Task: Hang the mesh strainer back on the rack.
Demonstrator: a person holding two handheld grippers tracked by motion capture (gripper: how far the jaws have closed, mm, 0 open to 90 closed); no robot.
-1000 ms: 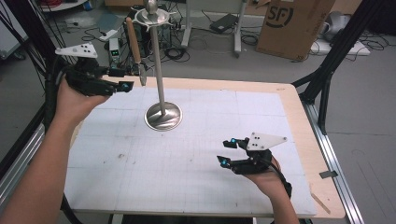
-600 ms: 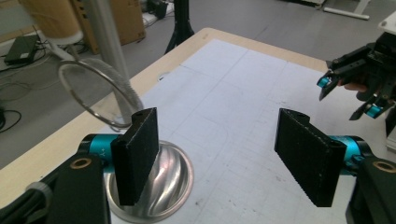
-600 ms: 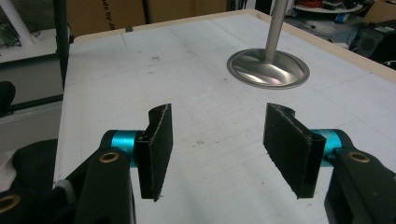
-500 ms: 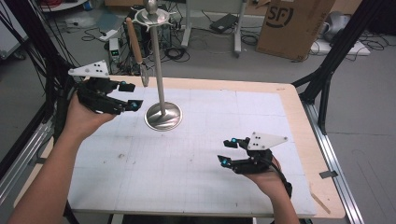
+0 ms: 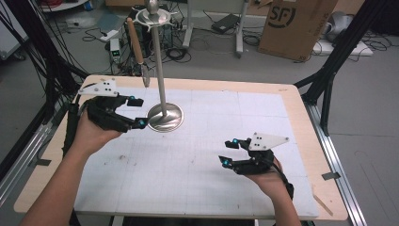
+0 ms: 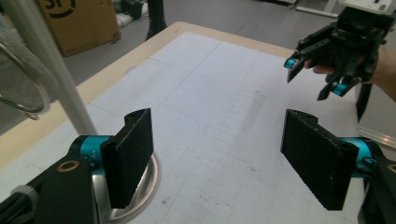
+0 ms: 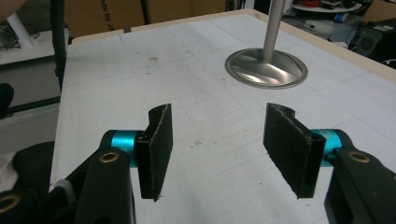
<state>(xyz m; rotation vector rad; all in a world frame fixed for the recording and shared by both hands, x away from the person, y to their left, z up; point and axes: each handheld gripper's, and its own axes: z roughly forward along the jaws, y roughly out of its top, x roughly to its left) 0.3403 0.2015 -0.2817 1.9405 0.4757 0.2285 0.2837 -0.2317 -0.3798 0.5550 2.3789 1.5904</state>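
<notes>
A knife [image 5: 137, 51] hangs from the top ring of the stand [image 5: 164, 117], blade down, above the counter's [image 5: 263, 101] far left edge. The left tool [image 5: 136, 113] sits just beside the stand's round base, empty; its jaws have just been opening and stand wide. The pole rises between it and the open mat. Well apart to the right, the right tool [image 5: 227, 153] hovers low, half open, holding nothing. A cardboard box [image 5: 296, 23] stands on the floor behind.

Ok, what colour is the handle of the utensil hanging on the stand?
Brown, wood-like handle, seen best in the high view.
</notes>
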